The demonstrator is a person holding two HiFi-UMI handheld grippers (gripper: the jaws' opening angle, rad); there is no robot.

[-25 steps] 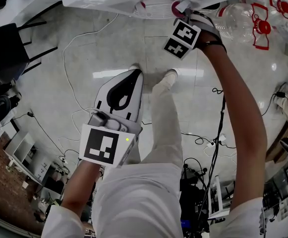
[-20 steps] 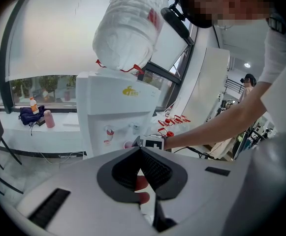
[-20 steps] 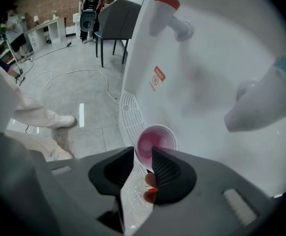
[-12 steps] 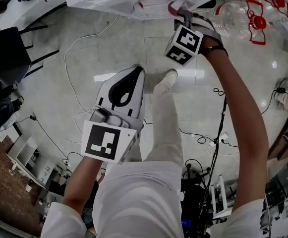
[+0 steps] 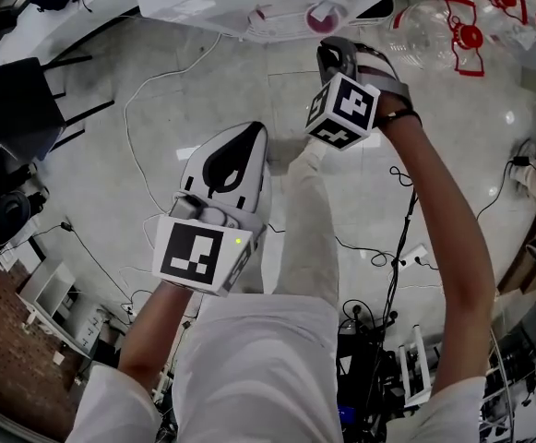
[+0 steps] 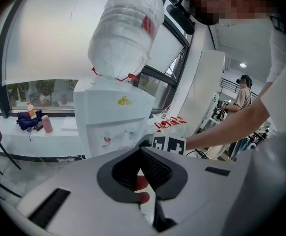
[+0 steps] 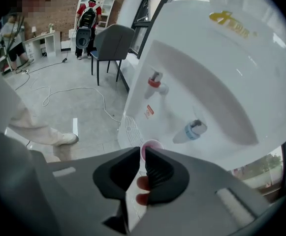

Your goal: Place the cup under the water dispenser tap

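1. Cup position. The cup [image 7: 151, 145] is standing upright on the drip tray [image 7: 129, 128] at the foot of the water dispenser [image 7: 216, 58], below the two taps. It appears to be sitting nearer the blue tap [image 7: 194, 128] than the red tap [image 7: 155, 85]. Whether it is centred under a spout cannot be told from here. The tray is carrying the cup's full weight, so it needs no further support.

2. Right gripper [image 7: 143, 154]. This tool is hanging in front of the dispenser, above the cup and just short of it, and is pointing down at it. Its jaws have just been closing and are standing almost together, with only a thin slit between them. Nothing is sitting in that slit, and the pads are not touching the cup. The likely reason is that the load is already set down, and narrow jaws are less apt to catch the taps or tip the cup.

3. Left gripper [image 6: 141, 149]. This tool is being held well back from the dispenser, with its jaws together and empty. It is probably parked there because this placement needs only one tool.

4. Status. The placement is looking complete.
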